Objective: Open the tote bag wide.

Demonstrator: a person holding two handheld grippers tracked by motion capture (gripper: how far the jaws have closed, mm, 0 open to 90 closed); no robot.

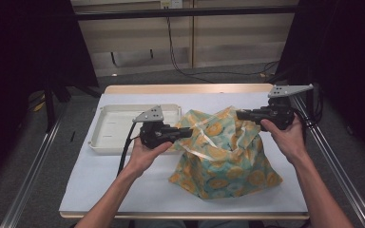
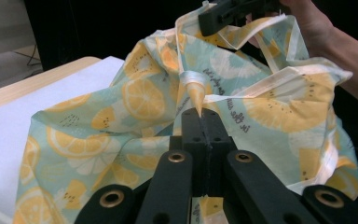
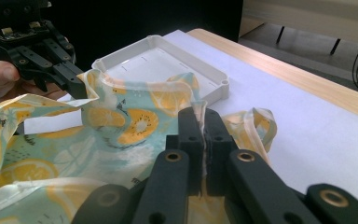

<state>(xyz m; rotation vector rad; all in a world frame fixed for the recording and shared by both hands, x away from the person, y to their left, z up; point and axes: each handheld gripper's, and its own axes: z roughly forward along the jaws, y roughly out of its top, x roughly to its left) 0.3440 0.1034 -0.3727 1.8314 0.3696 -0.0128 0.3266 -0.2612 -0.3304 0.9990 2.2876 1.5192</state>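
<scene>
On the white mat covering the table (image 1: 123, 190), a lemon-print fabric bag (image 1: 223, 156) is standing half-raised, its base resting on the mat while its upper edge is being held up between two grippers. The left gripper (image 1: 187, 132) is pinching the bag's rim on the side nearest the white plastic tray (image 1: 105, 128); in the left gripper view its jaws are pressed together on a gathered fold of the hem (image 2: 196, 95). The right gripper (image 1: 240, 114) is gripping the opposite rim, higher and farther back, and in the right gripper view its jaws are closed tight on a strip of the pale edging (image 3: 204, 122). Both claws, then, are clamped on cloth, none standing wide.

The step in hand appears to be spreading the bag's mouth: the two rims are being drawn apart so the opening is gaping upward, with a loose handle loop (image 3: 263, 122) trailing on the mat beyond. The tray is lying empty just beside the bag, on the left gripper's side.

The next move, as I judge it, is calling for an even outward pull from both hands to stretch the mouth fully, or a lift to shake the cloth straight. The fabric is thin and slack, so an uneven pull could slip it out of a pinch, and the drooping lower folds could drag across the mat.
</scene>
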